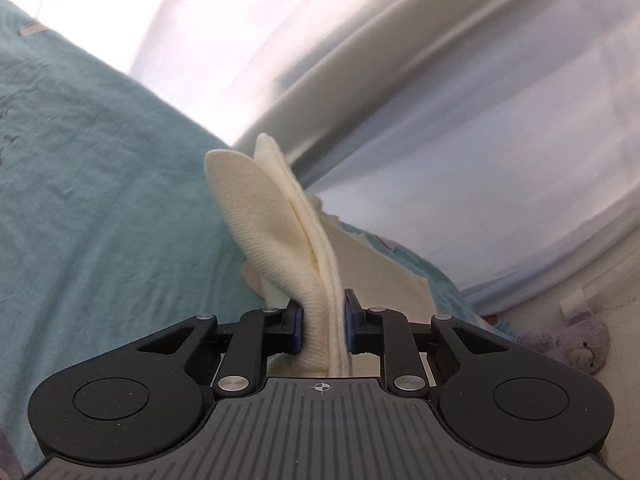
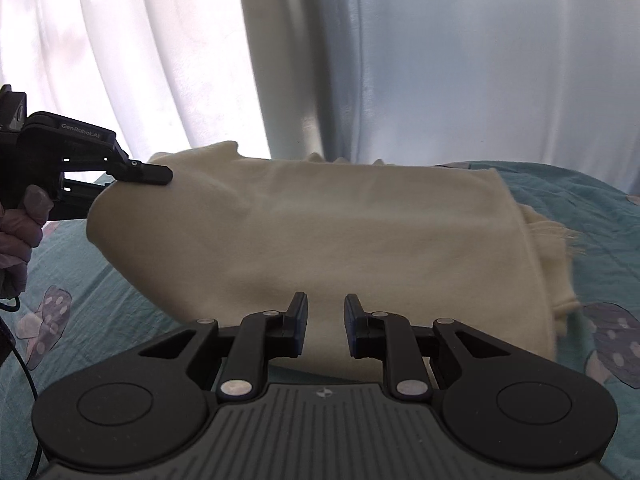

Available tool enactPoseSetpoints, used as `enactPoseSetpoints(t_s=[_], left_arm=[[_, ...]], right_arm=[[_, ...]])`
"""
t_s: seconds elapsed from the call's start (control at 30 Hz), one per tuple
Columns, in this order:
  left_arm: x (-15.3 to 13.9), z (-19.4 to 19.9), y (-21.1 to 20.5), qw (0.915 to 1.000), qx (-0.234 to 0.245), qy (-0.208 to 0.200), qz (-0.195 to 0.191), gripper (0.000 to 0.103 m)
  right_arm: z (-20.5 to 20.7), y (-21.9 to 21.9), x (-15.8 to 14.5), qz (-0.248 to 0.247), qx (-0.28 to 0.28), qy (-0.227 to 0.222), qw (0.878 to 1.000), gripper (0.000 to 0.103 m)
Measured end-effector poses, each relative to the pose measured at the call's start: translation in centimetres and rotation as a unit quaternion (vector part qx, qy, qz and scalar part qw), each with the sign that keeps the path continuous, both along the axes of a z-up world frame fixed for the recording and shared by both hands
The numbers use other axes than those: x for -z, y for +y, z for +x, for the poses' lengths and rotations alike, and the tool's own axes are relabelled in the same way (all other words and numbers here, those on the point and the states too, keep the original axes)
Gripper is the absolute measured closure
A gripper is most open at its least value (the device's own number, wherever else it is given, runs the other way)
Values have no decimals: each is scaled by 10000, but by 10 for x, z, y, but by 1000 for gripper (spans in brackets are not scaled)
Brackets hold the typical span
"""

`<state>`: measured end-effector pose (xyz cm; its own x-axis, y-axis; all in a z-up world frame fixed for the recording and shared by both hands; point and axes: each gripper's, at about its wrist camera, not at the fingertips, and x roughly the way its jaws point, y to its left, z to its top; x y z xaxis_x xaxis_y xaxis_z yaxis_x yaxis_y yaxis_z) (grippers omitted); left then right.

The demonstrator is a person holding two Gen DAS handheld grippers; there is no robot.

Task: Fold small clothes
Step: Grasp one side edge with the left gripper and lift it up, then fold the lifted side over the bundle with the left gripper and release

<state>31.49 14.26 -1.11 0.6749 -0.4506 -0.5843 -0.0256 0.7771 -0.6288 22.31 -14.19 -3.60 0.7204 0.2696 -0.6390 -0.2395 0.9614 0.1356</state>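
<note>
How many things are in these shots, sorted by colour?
Cream: 1, the knit garment
Teal: 1, the bedsheet
Black: 2, the left gripper and the right gripper
Lilac: 1, a plush toy
Pale: 1, the curtain
Total: 6

Left gripper [image 1: 323,330] is clamped on cloth, gloved hand [image 2: 18,224] holding it; right gripper [image 2: 326,330] slightly parted, empty.

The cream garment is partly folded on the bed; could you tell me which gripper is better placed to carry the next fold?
Probably left: the left gripper already pinches the cream garment, while the right gripper holds nothing.
</note>
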Motion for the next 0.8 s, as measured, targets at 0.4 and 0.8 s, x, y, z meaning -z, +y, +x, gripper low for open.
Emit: enactPoseSetpoints(t_s=[0.4, 0.8], left_arm=[[47, 28, -143, 9931, 901, 279, 702, 70], [16, -17, -95, 9953, 442, 153, 844, 48]], right_arm=[[-11, -55, 4, 306, 756, 218, 9964, 84], [2, -69, 5, 605, 628, 273, 9958, 83]])
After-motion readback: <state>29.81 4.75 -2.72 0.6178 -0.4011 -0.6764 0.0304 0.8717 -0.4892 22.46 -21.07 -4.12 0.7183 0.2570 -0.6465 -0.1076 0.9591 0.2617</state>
